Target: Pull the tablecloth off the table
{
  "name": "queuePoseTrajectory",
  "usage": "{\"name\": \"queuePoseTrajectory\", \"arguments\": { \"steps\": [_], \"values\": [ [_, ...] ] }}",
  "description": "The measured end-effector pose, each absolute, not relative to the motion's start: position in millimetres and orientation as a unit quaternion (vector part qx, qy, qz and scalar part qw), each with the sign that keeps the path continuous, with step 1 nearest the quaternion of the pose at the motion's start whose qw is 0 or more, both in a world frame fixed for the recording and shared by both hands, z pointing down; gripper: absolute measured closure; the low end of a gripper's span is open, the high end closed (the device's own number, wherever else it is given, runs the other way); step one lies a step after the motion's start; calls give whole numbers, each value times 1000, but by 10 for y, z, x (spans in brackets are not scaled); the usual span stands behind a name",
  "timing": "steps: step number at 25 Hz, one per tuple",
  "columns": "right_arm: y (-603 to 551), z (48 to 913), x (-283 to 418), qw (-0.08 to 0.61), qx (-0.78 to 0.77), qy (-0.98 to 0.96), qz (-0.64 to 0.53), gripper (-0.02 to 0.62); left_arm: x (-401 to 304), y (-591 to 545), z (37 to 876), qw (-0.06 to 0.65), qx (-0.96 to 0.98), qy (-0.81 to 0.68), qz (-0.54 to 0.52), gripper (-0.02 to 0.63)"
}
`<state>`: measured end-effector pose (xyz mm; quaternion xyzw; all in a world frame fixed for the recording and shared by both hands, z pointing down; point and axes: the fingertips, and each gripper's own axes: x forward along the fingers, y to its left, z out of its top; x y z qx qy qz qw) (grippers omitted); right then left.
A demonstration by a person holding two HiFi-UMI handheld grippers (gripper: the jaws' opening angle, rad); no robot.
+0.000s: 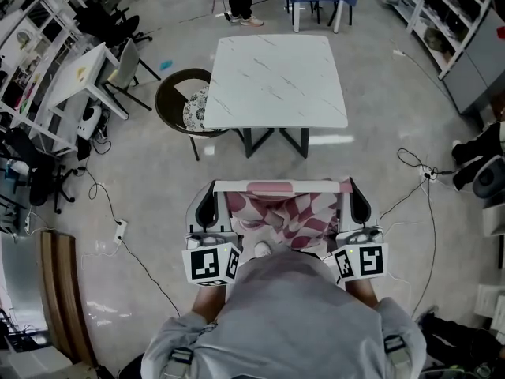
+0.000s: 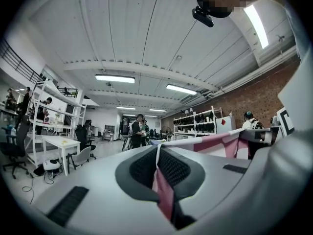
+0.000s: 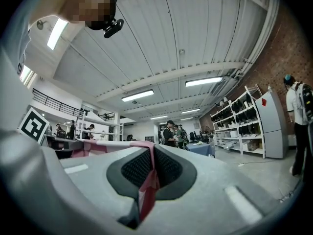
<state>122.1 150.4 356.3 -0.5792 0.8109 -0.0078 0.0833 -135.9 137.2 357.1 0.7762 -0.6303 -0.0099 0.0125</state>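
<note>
Clamping the pink tablecloth [image 1: 278, 213], left gripper [image 1: 207, 202] and right gripper [image 1: 359, 202] had jaws pinched on fabric; its edge stretched between them, well apart from the table [image 1: 276, 77]; open floor [image 1: 379, 93] lay around.

The person wears a grey top [image 1: 292, 314] with buckled straps [image 1: 180, 359] over both shoulders. The left tool [image 1: 207, 202] and right tool [image 1: 359, 202] are pale grey moulded shells with black ribbed pads [image 2: 144, 168]. Each carries a white cube [image 1: 211, 264] printed with black square markers.
</note>
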Motion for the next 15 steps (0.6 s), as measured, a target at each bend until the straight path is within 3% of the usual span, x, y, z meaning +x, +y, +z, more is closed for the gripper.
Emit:
{"name": "queuePoseTrajectory", "arguments": {
  "steps": [15],
  "values": [
    [1294, 3687, 1203, 80, -577, 813, -32, 588, -1384, 1205, 3604, 12, 773, -634, -14, 598]
  ]
}}
